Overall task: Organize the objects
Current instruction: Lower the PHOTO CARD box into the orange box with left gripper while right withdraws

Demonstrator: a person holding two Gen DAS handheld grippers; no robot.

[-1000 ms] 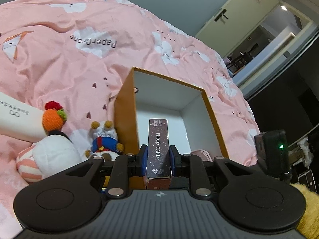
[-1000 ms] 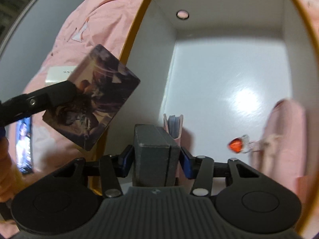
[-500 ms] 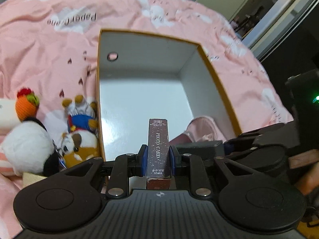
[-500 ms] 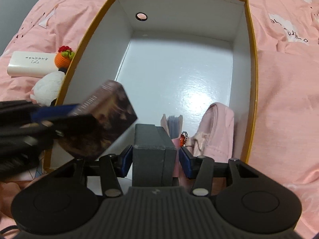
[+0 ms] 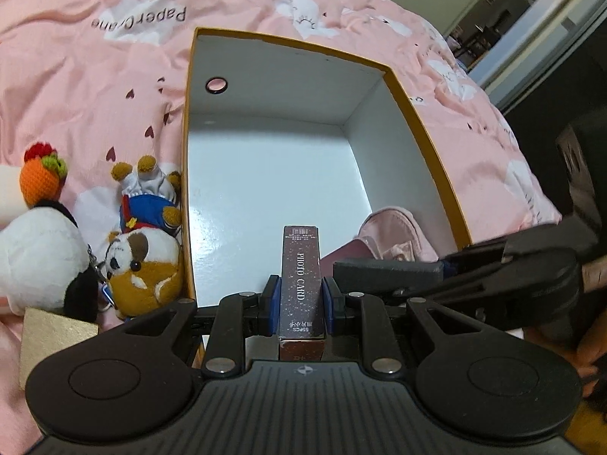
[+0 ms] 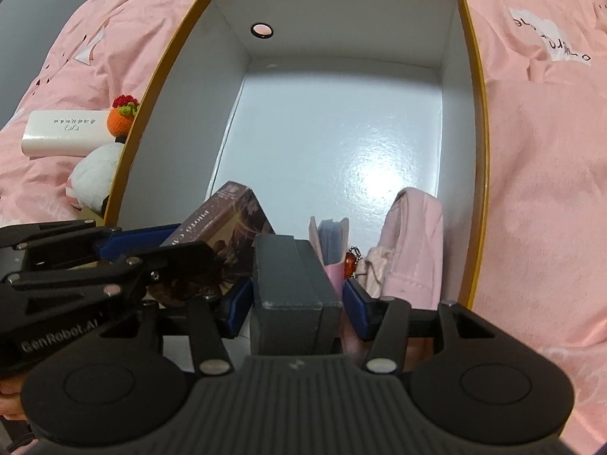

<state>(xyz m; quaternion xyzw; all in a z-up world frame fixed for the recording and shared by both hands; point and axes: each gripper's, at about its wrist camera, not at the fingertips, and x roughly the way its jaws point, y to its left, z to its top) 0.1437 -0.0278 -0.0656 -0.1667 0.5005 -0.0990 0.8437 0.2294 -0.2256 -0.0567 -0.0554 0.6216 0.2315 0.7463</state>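
Observation:
My left gripper point(image 5: 301, 295) is shut on a dark photo card box point(image 5: 301, 280) and holds it over the near end of an orange-rimmed white box point(image 5: 428, 129). It shows in the right wrist view point(image 6: 227, 223) too. My right gripper point(image 6: 296, 299) holds a grey box point(image 6: 292, 276) between its pads, with small gaps showing at the sides; it also shows in the left wrist view point(image 5: 387, 271). Inside the white box point(image 6: 480, 113) lie a pink pouch point(image 6: 411, 250) and a pink card holder point(image 6: 332, 235) with a red charm.
Left of the box on the pink bedding point(image 5: 95, 76) lie a dog plush point(image 5: 142, 250), a white plush with an orange knitted top point(image 5: 38, 242), a gold box corner point(image 5: 53, 333) and a white rectangular box point(image 6: 64, 132). An open doorway point(image 5: 512, 11) is far right.
Both grippers have moved closer over the near end of the white box. The photo card box has come down beside the grey box. The right gripper's pads now stand slightly off the grey box.

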